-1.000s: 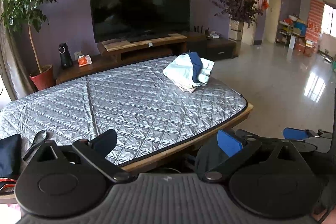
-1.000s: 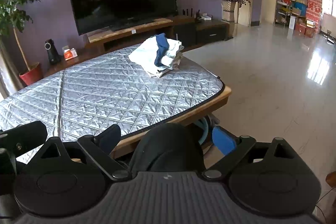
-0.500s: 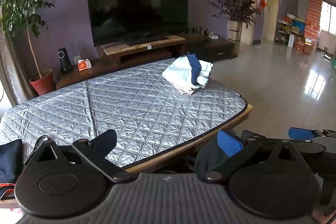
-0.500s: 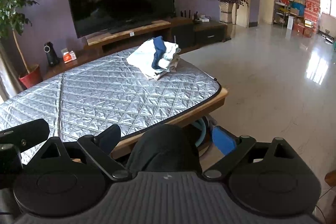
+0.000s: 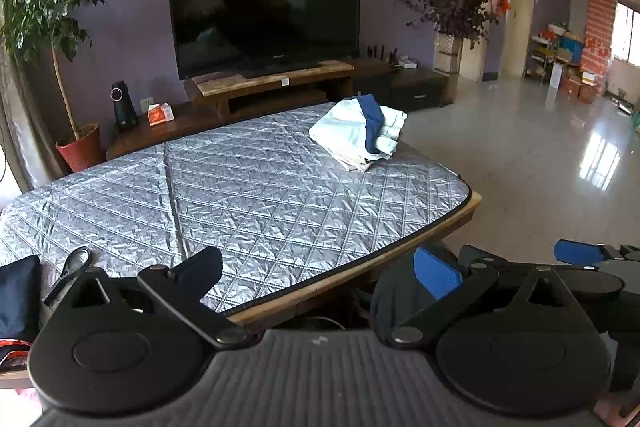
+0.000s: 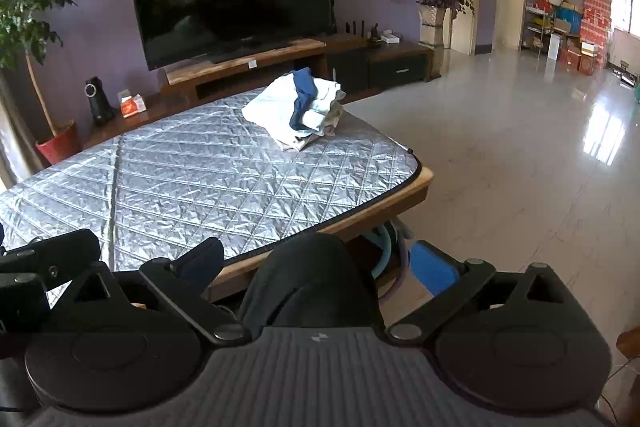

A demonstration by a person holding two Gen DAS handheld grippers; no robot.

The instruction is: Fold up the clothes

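— Anything change?

— Little. Over the last second both views only drifted slightly. My left gripper (image 5: 320, 267) and right gripper (image 6: 320, 261) hang spread and empty, off the near edge of the table (image 5: 448, 223).

— The clothes?

— The pile of clothes (image 5: 360, 133) sits at the far right corner, well apart. I judge no fold has begun.

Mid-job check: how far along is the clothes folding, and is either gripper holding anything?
Done: a pile of folded clothes sits at the far right end of the silver quilted table cover. In hand: nothing; the left gripper and right gripper are both open, back at the near table edge. Left: a dark garment at the near left edge looks unfolded.
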